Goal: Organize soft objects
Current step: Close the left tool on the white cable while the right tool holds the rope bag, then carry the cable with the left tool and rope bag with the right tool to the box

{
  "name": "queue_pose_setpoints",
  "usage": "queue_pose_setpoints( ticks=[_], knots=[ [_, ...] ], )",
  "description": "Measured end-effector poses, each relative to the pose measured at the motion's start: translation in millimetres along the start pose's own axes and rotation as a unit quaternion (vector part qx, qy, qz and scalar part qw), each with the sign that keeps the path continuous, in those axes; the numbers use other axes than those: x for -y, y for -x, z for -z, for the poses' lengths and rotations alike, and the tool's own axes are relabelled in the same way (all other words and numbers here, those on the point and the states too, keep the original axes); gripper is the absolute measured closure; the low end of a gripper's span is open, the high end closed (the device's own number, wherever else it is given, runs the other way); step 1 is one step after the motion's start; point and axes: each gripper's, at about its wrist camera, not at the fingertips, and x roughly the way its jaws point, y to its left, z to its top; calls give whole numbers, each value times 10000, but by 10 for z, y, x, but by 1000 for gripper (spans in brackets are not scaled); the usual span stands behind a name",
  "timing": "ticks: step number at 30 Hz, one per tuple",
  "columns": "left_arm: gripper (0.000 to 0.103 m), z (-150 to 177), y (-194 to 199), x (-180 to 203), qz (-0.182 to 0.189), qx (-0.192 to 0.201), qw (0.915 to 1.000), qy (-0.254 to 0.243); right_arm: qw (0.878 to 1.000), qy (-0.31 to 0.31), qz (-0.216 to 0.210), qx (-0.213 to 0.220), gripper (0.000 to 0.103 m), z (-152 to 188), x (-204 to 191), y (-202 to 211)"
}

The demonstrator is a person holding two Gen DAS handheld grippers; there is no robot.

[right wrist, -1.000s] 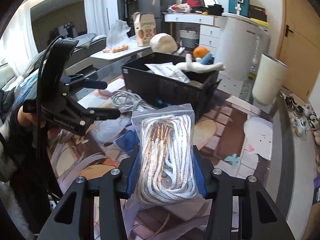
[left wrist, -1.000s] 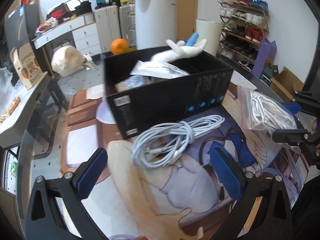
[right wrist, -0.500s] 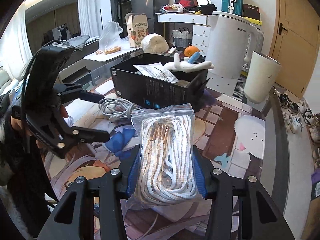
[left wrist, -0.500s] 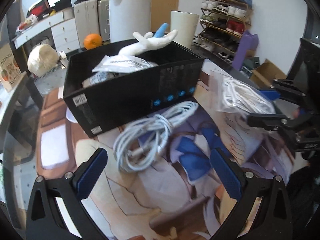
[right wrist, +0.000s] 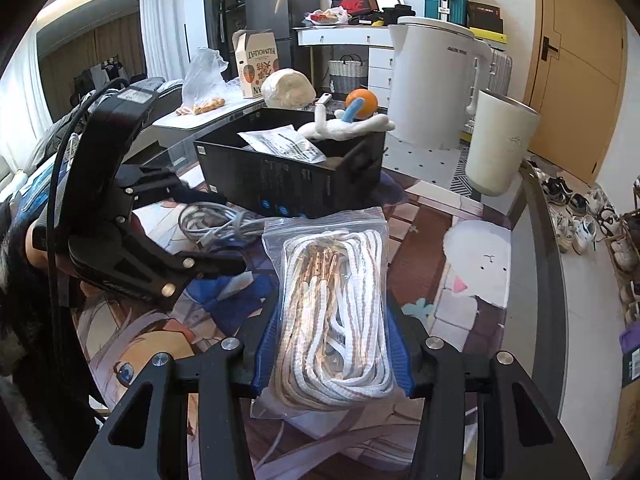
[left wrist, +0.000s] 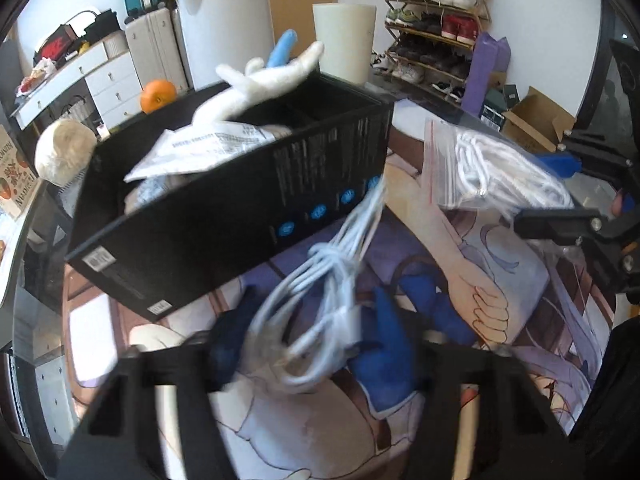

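Observation:
A coiled white cable bundle (left wrist: pixel 316 300) lies on the printed mat just in front of the black box (left wrist: pixel 240 208). My left gripper (left wrist: pixel 308 344) has its jaws closing around the bundle, and the blue pads (left wrist: pixel 384 344) meet its sides. In the right wrist view the cable (right wrist: pixel 208 220) sits between the left gripper's (right wrist: pixel 234 232) fingers. My right gripper (right wrist: pixel 334 344) is shut on a clear bag of white rope (right wrist: pixel 332 280), held above the mat to the right of the box (right wrist: pixel 280 176). A white plush toy (right wrist: pixel 344 128) and a paper packet (right wrist: pixel 284 146) stick out of the box.
A printed mat (right wrist: pixel 476 264) covers the glass table. Behind the box stand an orange (right wrist: pixel 362 102), a white appliance (right wrist: pixel 432 80) and a cream bin (right wrist: pixel 500 144). A shoe rack (left wrist: pixel 436 20) lines the far wall, and shoes (right wrist: pixel 576 220) lie beyond the table's right edge.
The left gripper moved in over the cable bundle and its wide-open jaws came together around it. The right gripper kept its hold on the rope bag and barely moved.

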Motion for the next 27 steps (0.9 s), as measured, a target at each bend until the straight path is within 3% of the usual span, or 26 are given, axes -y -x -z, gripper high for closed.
queue_pose_setpoints(
  ticks=[15, 27],
  knots=[
    [63, 162, 208, 122, -22, 282, 9993, -227, 9998, 90, 32, 157, 55, -14, -64, 73],
    [63, 276, 679, -79, -56, 854, 9962, 180, 9984, 93, -8, 562, 55, -109, -158, 247]
  ],
)
